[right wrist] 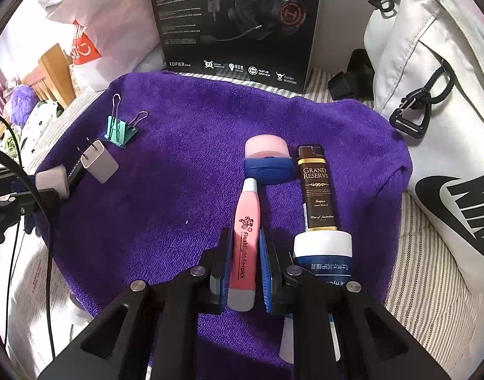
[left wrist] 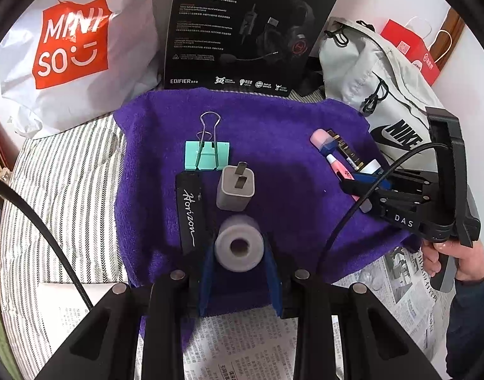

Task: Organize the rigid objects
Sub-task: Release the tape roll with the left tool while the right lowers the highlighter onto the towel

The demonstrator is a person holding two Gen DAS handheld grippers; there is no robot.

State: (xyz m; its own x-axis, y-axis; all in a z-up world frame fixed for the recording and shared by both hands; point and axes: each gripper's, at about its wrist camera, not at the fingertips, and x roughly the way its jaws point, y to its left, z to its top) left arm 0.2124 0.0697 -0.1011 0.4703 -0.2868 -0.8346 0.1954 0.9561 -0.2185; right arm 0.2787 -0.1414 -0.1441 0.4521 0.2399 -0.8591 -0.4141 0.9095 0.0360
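Observation:
On a purple towel (left wrist: 273, 158) lie a green binder clip (left wrist: 207, 155), a white charger plug (left wrist: 236, 190) and a black Horizon bar (left wrist: 189, 209). My left gripper (left wrist: 238, 253) is shut on a white tape roll (left wrist: 238, 243) just in front of the plug. My right gripper (right wrist: 245, 256) is shut on a pink flashlight earpick (right wrist: 245, 240). Beside it lie a pink-and-blue case (right wrist: 267, 158), a brown Grand Reserve lighter (right wrist: 316, 186) and a white-capped blue tube (right wrist: 324, 253). The right gripper also shows in the left wrist view (left wrist: 355, 190).
A black Edifier headset box (left wrist: 248, 28) stands behind the towel. A Miniso bag (left wrist: 74, 47) is at back left, a white Nike bag (right wrist: 431, 110) at right. Newspaper (left wrist: 242, 348) and striped cloth (left wrist: 67, 190) lie under the towel.

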